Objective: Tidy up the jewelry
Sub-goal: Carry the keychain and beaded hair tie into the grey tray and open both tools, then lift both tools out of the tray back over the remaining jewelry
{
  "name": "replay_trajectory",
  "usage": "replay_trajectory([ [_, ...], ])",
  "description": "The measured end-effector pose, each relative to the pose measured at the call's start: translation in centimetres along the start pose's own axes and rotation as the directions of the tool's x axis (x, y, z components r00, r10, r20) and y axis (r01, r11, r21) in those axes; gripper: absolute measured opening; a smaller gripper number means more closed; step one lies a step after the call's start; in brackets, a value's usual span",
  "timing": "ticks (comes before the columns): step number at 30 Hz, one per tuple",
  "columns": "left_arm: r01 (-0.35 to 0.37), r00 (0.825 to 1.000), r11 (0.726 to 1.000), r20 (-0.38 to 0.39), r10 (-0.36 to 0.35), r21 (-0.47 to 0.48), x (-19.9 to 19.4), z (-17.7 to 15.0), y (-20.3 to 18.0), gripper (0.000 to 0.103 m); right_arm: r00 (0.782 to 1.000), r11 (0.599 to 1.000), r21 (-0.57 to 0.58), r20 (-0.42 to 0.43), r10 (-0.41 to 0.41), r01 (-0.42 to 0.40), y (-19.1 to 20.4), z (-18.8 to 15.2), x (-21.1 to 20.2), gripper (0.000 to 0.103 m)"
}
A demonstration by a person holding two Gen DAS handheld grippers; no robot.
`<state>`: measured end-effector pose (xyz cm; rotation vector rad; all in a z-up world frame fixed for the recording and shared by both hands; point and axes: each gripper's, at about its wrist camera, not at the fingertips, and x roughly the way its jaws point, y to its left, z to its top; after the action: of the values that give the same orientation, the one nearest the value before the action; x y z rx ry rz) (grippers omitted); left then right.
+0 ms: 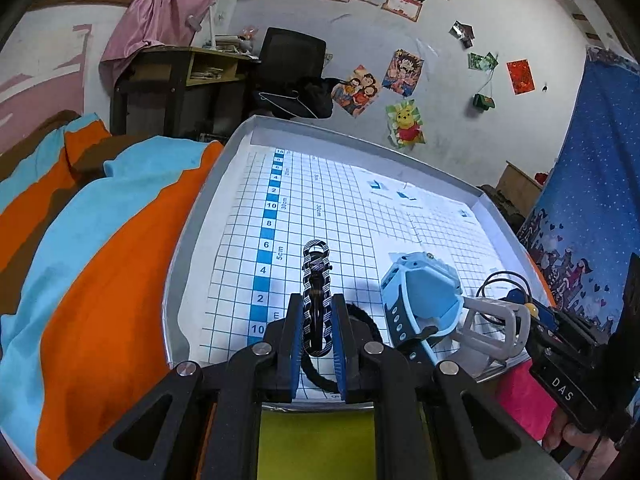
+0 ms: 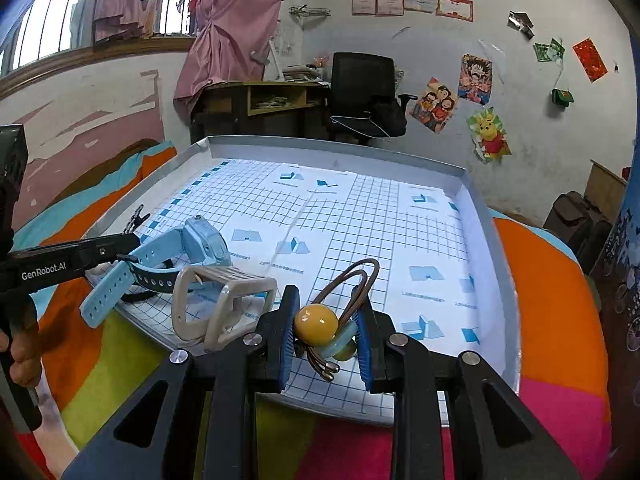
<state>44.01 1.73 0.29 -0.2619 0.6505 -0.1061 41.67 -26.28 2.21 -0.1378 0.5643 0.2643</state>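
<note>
Left wrist view: left gripper clamps a patterned bracelet, long axis pointing far over the tray, while right gripper pinches a beaded cord bracelet near-right.

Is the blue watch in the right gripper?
No, the right gripper pinches a yellow bead bracelet; the blue watch lies on the tray.

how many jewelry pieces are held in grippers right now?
2. A black-and-white chain bracelet in the left gripper; an amber-bead cord piece in the right gripper. Both over the tray.
</note>
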Motion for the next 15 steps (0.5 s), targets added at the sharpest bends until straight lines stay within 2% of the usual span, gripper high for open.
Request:
replay_trajectory([
  [5,-0.020,1.000,1.000,0.002,0.020,0.006,-0.4,-0.2,-0.1,0.013,1.000,1.000,0.027,-0.016,0.003,-0.002,-0.3,-0.1,0.6,0.026],
  [7,-0.028,1.000,1.000,0.001,0.028,0.012,-0.6,-0.3,-0.1,0.016,1.000,1.000,0.030,-0.022,-0.008,0.009,-0.5,-0.2,0.7,0.035],
  [8,-0.036,0.999,0.999,0.003,0.036,0.017,-0.7,-0.4,-0.3,0.017,1.000,0.999,0.033,-0.020,-0.011,0.012,-0.6,-0.3,0.6,0.042],
  [11,-0.047,0.999,0.999,0.017,0.047,0.010,-1.3,-0.4,-0.3,0.028,1.000,0.998,0.060,-0.014,-0.012,0.013,-1.0,-0.5,0.3,0.044],
  [15,-0.045,0.997,0.999,0.065,0.046,-0.012,-3.0,-0.6,-0.3,0.060,1.000,0.995,0.098,0.017,-0.008,0.006,-1.5,-0.7,-1.0,0.046],
])
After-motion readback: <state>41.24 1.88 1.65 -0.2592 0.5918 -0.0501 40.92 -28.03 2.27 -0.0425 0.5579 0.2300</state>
